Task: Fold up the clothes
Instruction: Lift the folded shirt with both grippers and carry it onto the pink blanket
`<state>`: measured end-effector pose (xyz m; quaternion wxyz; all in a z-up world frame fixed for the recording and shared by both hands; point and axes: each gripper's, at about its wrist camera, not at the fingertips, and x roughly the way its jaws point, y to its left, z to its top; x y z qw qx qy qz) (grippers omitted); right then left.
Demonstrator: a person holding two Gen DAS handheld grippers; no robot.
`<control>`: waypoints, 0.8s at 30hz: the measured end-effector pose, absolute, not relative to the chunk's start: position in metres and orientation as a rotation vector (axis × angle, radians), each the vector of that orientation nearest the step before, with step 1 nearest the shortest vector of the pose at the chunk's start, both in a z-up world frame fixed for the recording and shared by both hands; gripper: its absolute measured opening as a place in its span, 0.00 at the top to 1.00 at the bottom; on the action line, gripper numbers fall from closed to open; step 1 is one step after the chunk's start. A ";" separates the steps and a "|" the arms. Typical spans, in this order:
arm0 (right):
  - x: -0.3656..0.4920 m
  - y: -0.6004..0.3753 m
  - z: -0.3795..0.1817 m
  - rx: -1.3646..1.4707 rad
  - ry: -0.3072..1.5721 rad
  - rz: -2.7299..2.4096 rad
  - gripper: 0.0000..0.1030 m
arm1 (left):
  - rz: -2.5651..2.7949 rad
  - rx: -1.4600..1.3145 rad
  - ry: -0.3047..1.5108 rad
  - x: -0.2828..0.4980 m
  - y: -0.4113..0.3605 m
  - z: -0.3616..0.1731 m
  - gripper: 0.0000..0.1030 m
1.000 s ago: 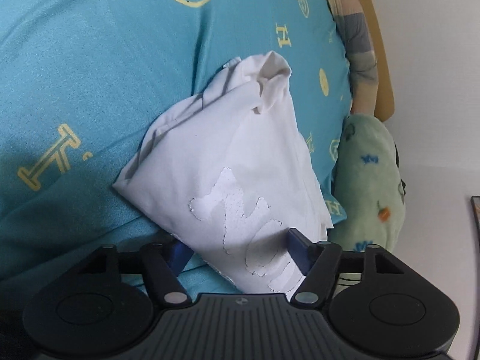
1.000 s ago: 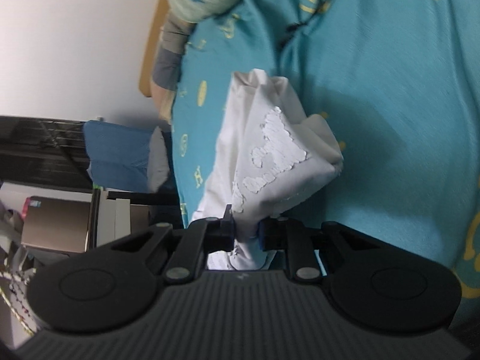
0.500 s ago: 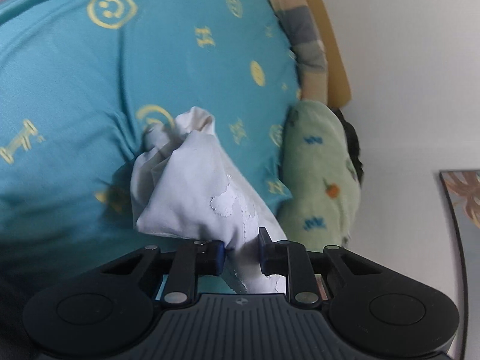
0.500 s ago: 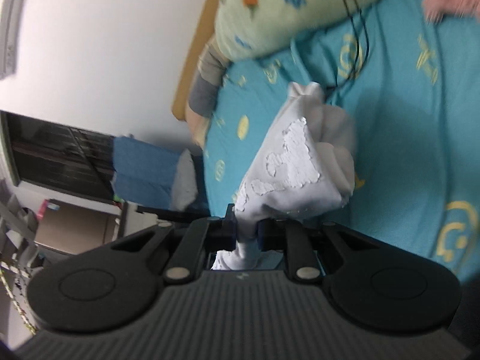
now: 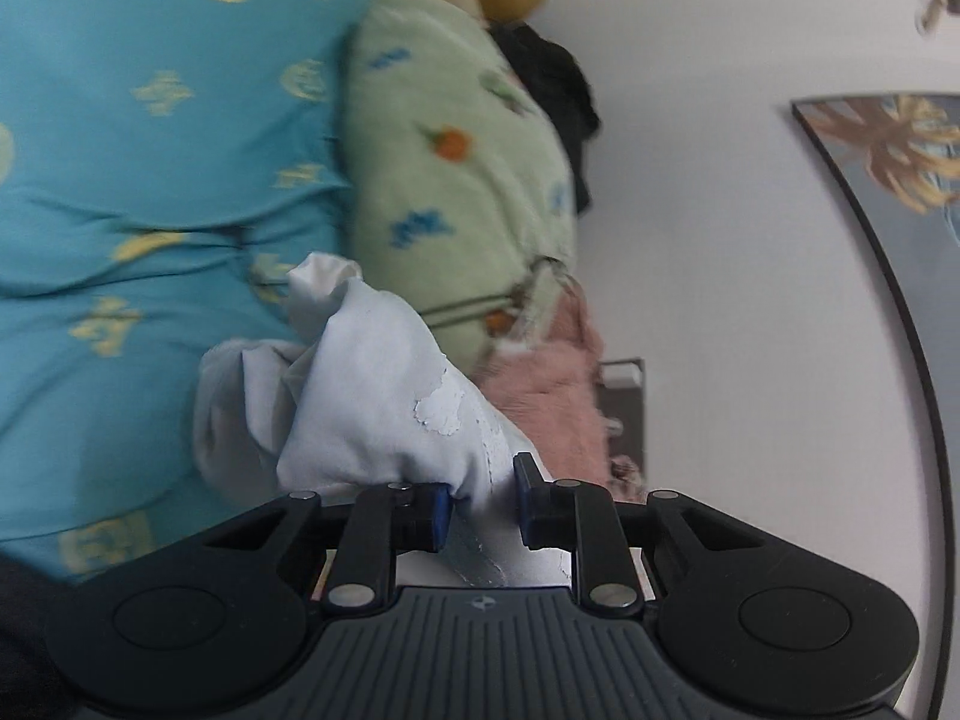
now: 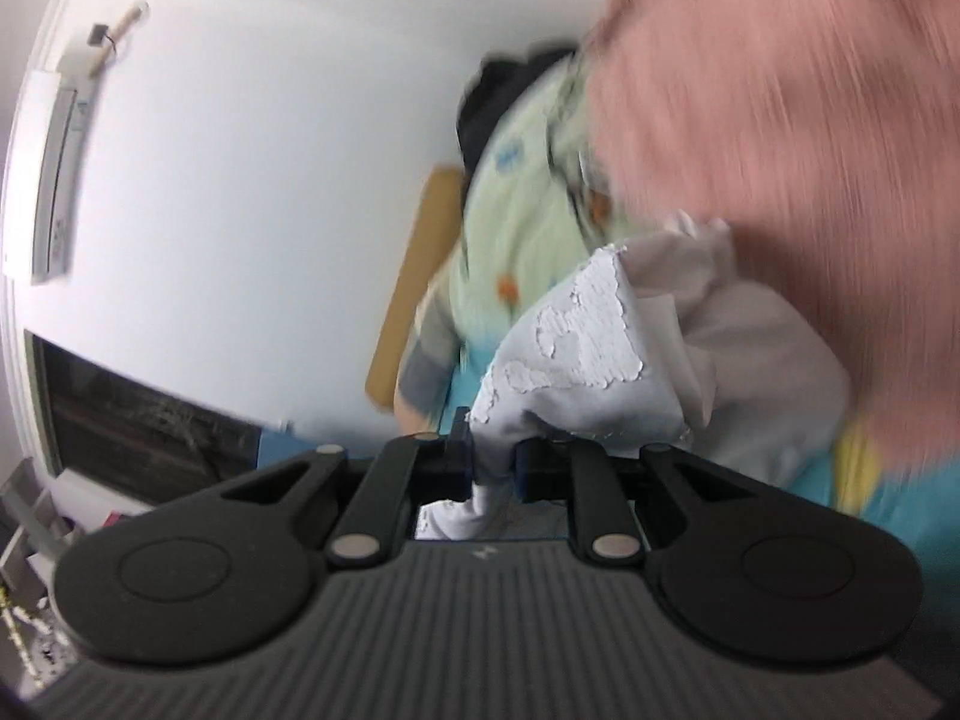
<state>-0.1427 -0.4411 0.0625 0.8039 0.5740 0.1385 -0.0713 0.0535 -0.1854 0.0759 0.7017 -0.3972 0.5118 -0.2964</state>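
Observation:
A white garment [image 5: 372, 408] with a cracked white print hangs bunched and lifted above the teal bedspread [image 5: 150, 180]. My left gripper [image 5: 483, 501] is shut on one edge of it, the cloth pinched between the blue pads. In the right wrist view the same white garment [image 6: 600, 360] bulges ahead, and my right gripper [image 6: 492, 462] is shut on another edge of it. Both views are blurred by motion.
A green patterned pillow [image 5: 462, 168] lies at the head of the bed against the white wall, with a dark item [image 5: 552, 84] behind it. Pink fluffy fabric [image 6: 780, 138] fills the right wrist view's upper right. A framed picture [image 5: 900, 192] hangs on the wall.
The left gripper went from open around the garment to shut on it. Both grippers have lifted the garment and swung toward the pillows and wall.

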 end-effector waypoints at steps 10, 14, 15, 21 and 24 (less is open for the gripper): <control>-0.141 -0.575 0.225 0.871 -0.048 -0.265 0.85 | -1.082 -0.903 0.924 0.105 -0.414 0.195 0.77; -0.154 -0.594 0.205 0.771 -0.086 -0.377 0.85 | -1.133 -0.804 0.907 0.099 -0.480 0.160 0.75; -0.158 -0.598 0.195 0.754 -0.086 -0.407 0.85 | -1.126 -0.756 0.930 0.094 -0.491 0.140 0.75; -0.191 -0.590 0.107 0.848 0.065 -0.488 0.84 | -1.084 -0.557 1.101 0.062 -0.498 0.012 0.75; -0.207 -0.586 0.063 0.894 0.141 -0.528 0.84 | -1.106 -0.536 1.047 0.049 -0.485 0.005 0.71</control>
